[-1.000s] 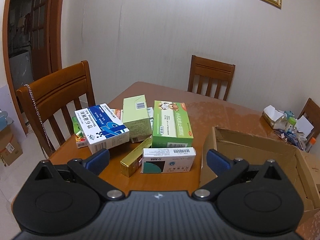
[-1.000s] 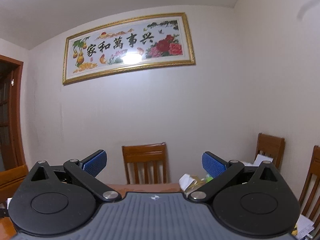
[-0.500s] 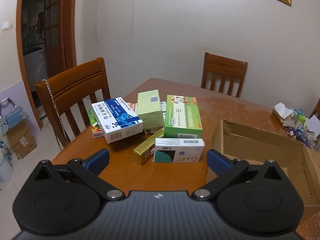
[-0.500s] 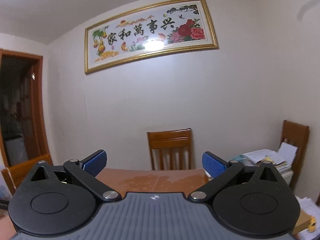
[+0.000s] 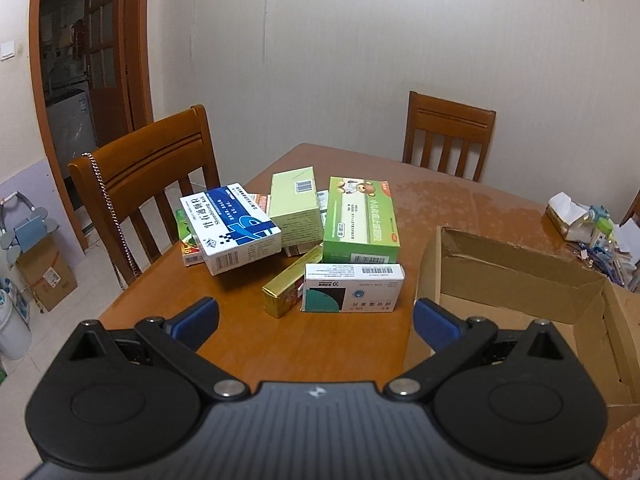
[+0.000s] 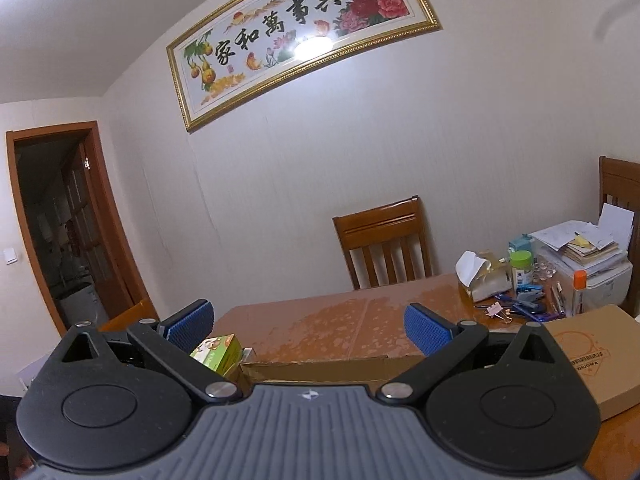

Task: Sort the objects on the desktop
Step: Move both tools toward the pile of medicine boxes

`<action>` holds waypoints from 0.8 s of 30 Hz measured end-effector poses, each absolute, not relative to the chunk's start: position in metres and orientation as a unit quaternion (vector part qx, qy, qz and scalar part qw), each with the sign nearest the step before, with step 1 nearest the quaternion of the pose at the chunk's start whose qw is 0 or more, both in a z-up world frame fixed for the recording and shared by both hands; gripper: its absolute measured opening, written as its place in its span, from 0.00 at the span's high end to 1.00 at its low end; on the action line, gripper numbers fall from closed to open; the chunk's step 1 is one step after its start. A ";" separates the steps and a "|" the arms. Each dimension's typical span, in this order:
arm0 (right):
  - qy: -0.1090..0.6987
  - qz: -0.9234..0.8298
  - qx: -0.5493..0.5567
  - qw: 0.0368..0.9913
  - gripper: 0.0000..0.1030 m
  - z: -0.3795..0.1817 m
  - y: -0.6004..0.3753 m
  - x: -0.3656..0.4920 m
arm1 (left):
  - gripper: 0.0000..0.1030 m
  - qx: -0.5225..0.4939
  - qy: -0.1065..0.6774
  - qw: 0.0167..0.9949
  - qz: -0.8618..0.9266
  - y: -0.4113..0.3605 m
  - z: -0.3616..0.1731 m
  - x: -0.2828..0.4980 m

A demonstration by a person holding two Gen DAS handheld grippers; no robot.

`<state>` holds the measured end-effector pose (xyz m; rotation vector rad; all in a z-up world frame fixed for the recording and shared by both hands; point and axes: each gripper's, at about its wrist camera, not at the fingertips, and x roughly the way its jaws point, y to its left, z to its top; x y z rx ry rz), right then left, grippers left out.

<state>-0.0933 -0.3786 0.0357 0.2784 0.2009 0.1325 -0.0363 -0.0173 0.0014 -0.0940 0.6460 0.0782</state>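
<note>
A pile of medicine boxes lies on the wooden table (image 5: 436, 204): a blue-and-white box (image 5: 230, 228), a pale green box (image 5: 295, 206), a bright green box (image 5: 360, 220), a gold box (image 5: 290, 286) and a white-and-teal box (image 5: 352, 292) nearest me. An open cardboard carton (image 5: 520, 280) stands to their right. My left gripper (image 5: 316, 322) hovers open, just short of the white-and-teal box, with nothing between its fingers. My right gripper (image 6: 308, 326) is open and empty above the carton's far wall (image 6: 316, 366), with the bright green box (image 6: 218, 352) at its lower left.
Wooden chairs stand at the table's left (image 5: 144, 184) and far side (image 5: 448, 136). Tissues, bottles, pens and paper stacks (image 6: 540, 272) crowd the far right corner. A flat brown box (image 6: 592, 360) lies at the right. A doorway (image 6: 64, 232) opens on the left.
The left gripper has drawn back and risen a little, so the boxes look farther off. The right gripper has tilted down, bringing the table and carton into view. Both stay open.
</note>
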 end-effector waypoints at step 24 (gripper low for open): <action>0.234 0.075 0.036 0.969 0.00 0.022 -0.135 -0.006 | 0.00 0.012 0.311 0.947 -0.073 0.115 -0.048 0.038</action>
